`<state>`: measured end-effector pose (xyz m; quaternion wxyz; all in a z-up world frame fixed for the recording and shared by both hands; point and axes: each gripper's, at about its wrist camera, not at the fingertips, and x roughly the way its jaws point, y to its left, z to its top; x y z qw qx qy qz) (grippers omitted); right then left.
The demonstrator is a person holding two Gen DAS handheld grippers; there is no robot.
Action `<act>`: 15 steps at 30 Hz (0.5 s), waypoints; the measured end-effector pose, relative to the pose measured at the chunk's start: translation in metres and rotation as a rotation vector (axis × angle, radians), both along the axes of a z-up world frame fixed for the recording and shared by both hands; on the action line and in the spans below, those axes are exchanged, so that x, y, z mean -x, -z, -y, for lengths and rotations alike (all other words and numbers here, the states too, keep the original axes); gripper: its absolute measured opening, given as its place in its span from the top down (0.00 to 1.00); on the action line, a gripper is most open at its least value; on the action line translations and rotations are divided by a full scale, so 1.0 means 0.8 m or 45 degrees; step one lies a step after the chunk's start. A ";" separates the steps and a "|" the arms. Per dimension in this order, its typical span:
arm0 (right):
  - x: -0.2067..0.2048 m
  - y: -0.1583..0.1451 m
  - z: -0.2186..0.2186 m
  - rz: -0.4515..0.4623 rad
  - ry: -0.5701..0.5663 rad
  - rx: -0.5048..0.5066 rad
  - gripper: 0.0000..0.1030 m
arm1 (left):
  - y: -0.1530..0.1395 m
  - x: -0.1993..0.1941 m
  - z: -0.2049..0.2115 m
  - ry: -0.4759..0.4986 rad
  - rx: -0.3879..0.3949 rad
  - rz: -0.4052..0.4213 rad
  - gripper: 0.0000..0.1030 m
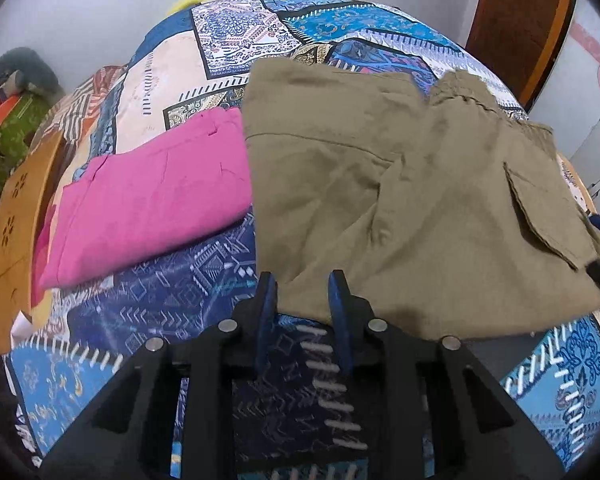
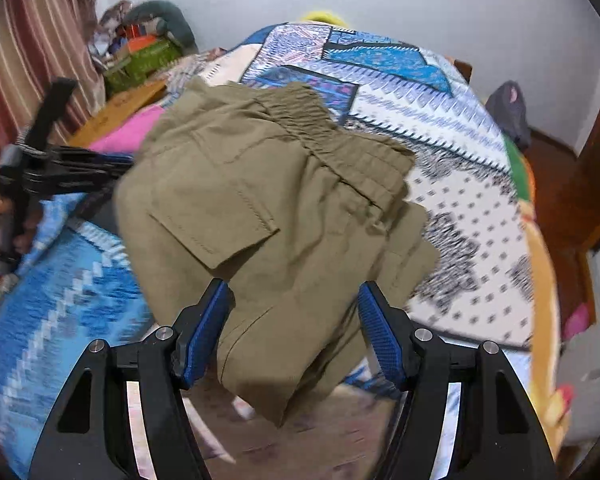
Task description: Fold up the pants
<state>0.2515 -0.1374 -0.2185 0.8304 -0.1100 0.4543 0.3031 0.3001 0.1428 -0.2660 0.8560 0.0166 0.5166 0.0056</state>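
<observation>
Pants (image 1: 400, 200), khaki and partly folded, lay on a bed under a blue patchwork bedspread (image 1: 160, 320).

The left gripper (image 1: 304, 284) pointed down at their near hem; its jaws stood narrowly apart, the hem edge lying at the tips, and whether the pads pressed the cloth could not be told. The right gripper (image 2: 296, 296) had its jaws about half open, straddling a bunched fold of the pants (image 2: 268, 208) near the cargo pocket (image 2: 208, 224); the cloth filled most of the gap, but a firm grip could not be confirmed. The elastic waistband (image 2: 340, 136) lay farther up the bed. Folded pink cloth (image 1: 148, 196) rested just beside the pants, its edge touching them.
</observation>
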 end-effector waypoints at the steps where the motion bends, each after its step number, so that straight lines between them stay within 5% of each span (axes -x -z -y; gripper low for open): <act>1: -0.006 0.003 0.002 0.000 0.004 0.015 0.39 | -0.001 0.003 0.001 -0.005 0.006 0.003 0.72; 6: -0.031 -0.008 0.005 -0.039 -0.016 0.061 0.47 | -0.013 0.014 0.001 -0.032 -0.008 0.024 0.72; 15: -0.073 -0.077 -0.053 0.142 -0.099 -0.077 0.43 | -0.044 0.013 0.003 -0.010 0.045 0.098 0.72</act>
